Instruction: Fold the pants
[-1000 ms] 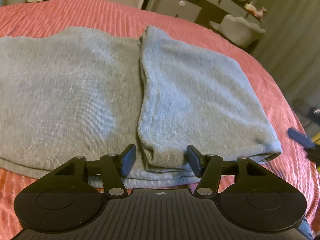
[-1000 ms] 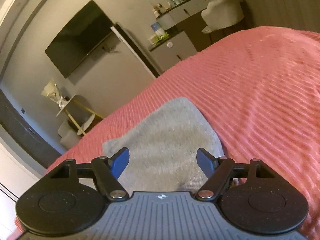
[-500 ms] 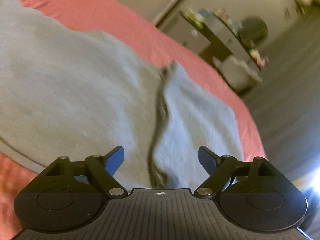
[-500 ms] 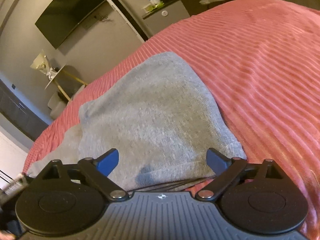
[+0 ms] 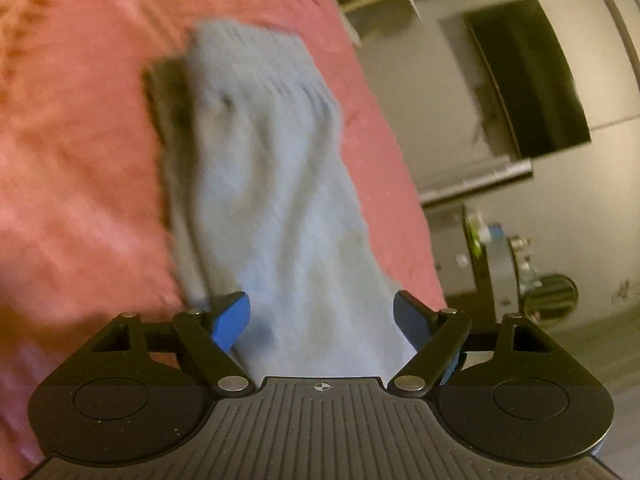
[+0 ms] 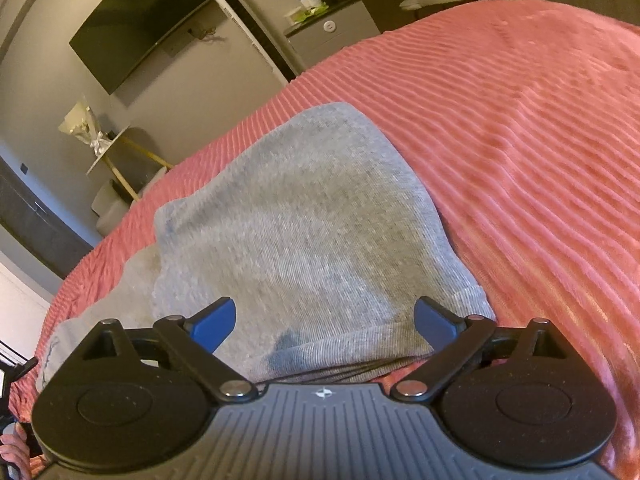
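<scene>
Grey folded pants [image 5: 272, 184] lie on the pink ribbed bedspread [image 5: 72, 160], blurred in the left wrist view and running away from the camera. My left gripper [image 5: 320, 312] hovers over their near end; its jaws are closing slightly, and the blue pads stand apart with cloth showing between them, untouched. In the right wrist view the pants [image 6: 304, 232] lie as a folded stack with a hemmed edge nearest me. My right gripper [image 6: 325, 316] sits over that hem, jaws wide and gripping nothing.
The bedspread [image 6: 520, 140] stretches off to the right of the pants. A wall-mounted television [image 6: 140, 24], a dresser [image 6: 332, 32] and a small side table with a bouquet [image 6: 104, 144] stand beyond the bed. A person's hand [image 6: 12, 452] shows at the lower left corner.
My left gripper let go of the fold, opened, then swung and rolled, so the pants now run lengthwise ahead. My right gripper opened wider and dipped toward the hem.
</scene>
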A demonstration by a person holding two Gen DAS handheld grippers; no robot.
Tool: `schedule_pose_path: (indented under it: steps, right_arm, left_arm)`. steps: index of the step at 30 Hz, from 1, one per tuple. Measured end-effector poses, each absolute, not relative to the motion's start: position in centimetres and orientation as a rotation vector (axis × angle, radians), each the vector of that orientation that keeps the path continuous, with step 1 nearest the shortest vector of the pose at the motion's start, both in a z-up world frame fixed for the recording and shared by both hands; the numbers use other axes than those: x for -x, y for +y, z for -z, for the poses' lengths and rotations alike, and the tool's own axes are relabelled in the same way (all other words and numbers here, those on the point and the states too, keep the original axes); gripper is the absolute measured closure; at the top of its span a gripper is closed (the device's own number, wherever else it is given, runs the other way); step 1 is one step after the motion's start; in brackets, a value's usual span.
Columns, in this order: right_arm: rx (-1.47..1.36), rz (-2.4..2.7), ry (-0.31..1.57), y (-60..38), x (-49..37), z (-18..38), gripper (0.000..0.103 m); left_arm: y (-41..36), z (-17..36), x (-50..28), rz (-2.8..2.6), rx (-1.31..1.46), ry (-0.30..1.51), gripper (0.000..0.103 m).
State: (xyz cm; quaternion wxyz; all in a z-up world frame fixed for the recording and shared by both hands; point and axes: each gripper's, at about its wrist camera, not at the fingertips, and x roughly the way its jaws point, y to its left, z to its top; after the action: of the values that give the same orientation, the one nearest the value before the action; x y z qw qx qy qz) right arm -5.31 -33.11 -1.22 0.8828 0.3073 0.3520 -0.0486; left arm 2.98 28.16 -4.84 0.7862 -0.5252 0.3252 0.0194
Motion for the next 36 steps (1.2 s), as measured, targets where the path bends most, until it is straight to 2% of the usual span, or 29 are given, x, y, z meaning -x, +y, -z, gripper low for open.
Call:
schedule_pose_path:
  steps: [9, 21, 23, 27, 30, 33, 35, 36]
  right_arm:
    - [-0.675, 0.105, 0.719, -33.5, 5.3, 1.3, 0.007]
    - [-0.654, 0.113, 0.723, -33.2, 5.3, 1.3, 0.007]
    - [-0.642, 0.116, 0.725, -33.1, 5.3, 1.3, 0.007]
    - [-0.626, 0.122, 0.728, -32.9, 5.2, 1.3, 0.007]
    - [-0.620, 0.124, 0.729, -32.9, 5.1, 1.3, 0.007]
    - [-0.619, 0.127, 0.728, -32.9, 5.1, 1.3, 0.007]
    - [-0.618, 0.129, 0.728, -32.8, 5.2, 1.3, 0.007]
    - [-0.617, 0.130, 0.728, -32.8, 5.2, 1.2, 0.007]
  left_arm:
    - [33.2, 7.0, -3.0, -0.136, 1.184, 0.709, 0.019]
    - [34.9, 8.8, -6.5, -0.033, 1.221, 0.638, 0.017]
    - [34.5, 8.7, -6.7, 0.005, 1.185, 0.617, 0.021]
    - [34.2, 9.4, -7.6, 0.011, 1.148, 0.635, 0.038]
    - [34.5, 9.9, -8.5, 0.021, 1.184, 0.632, 0.038]
    - [34.8, 10.2, -9.5, 0.017, 1.236, 0.642, 0.029]
    - [34.9, 10.0, -10.4, -0.008, 1.263, 0.671, 0.031]
    - [34.8, 9.7, -10.6, -0.022, 1.260, 0.681, 0.043]
